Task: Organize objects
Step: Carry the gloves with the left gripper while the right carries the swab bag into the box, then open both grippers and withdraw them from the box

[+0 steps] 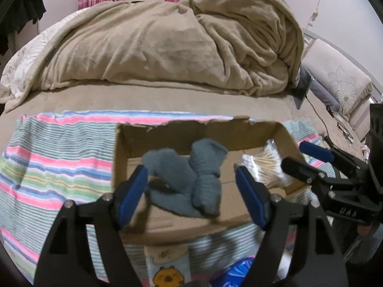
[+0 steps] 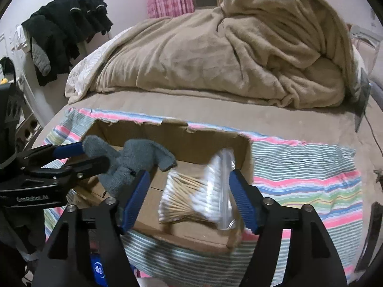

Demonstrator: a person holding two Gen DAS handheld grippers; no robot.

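Observation:
An open cardboard box (image 1: 182, 134) (image 2: 198, 141) sits on a striped towel on the bed. Grey socks (image 1: 191, 179) (image 2: 129, 165) lie in its left part. A clear bag of cotton swabs (image 2: 196, 191) (image 1: 265, 165) lies in its right part. My left gripper (image 1: 191, 196) is open just above the socks, its jaws on either side of them, not touching. My right gripper (image 2: 189, 198) is open over the swab bag, its jaws apart on either side. Each gripper shows in the other's view, the right (image 1: 308, 160) and the left (image 2: 81, 155).
The striped towel (image 1: 59, 162) (image 2: 306, 179) covers the bed's near part. A heaped tan blanket (image 1: 167, 47) fills the back. A blue packet (image 1: 239, 272) and a cartoon-print item (image 1: 167, 270) lie at the near edge. Dark clothes (image 2: 67, 28) hang at left. A cable (image 1: 320, 119) runs at right.

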